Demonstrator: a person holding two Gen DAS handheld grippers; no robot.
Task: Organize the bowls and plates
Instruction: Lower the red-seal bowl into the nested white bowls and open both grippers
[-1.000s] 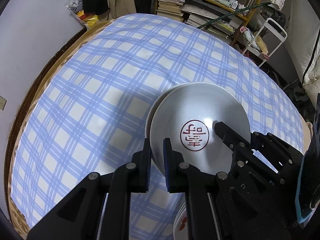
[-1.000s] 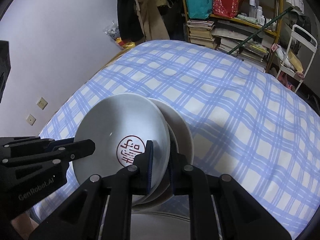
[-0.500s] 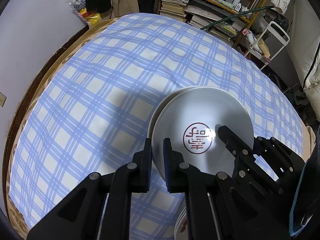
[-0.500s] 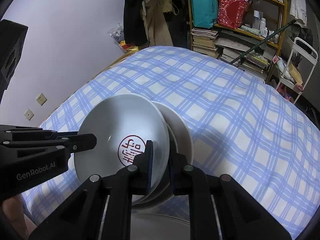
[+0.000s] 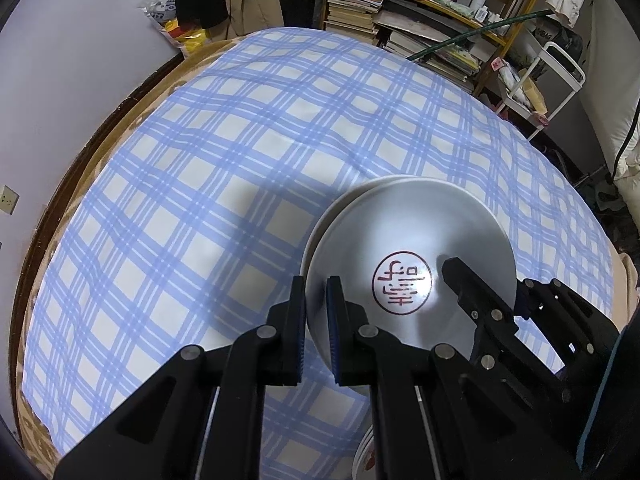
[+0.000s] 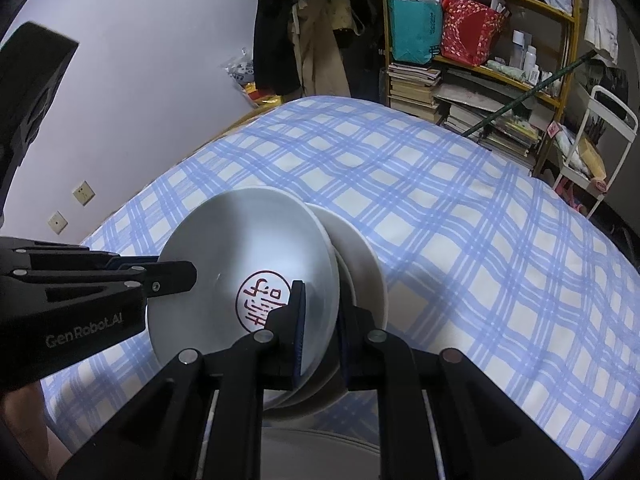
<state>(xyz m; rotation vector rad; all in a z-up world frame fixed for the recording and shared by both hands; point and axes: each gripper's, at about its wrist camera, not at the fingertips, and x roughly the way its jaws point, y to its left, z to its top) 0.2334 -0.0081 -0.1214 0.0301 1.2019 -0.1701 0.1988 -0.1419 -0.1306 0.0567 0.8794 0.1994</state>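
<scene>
Bowls, a nested stack of them, hang in the air over the blue checked bedspread (image 5: pixel 240 168), nearer its right side than its left, tilted so the red seal inside the top bowl (image 5: pixel 416 248) faces the cameras. On the left, the left gripper (image 5: pixel 316 312) has its fingers almost closed, pinching the top bowl's near-left rim, one pad inside and one outside. Move across and the right gripper (image 6: pixel 320 320) is nearly shut too, but it bites wider, with the inner finger down by the seal and the outer one behind the stack (image 6: pixel 360 272), so it seems to clamp several rims at once. Under the stack, at the near edge of the bed, another white dish (image 5: pixel 366 454) pokes into the left wrist view. Here's the risk: two grips on glazed rims, a steep tilt, and loose bowls sandwiched between. If either hand twists or pulls at a different pace, the lower bowls could slide out and drop, or the top rim could slip from the left pads. The soft bedding should cushion a fall, but hitting the dish below could chip it.
</scene>
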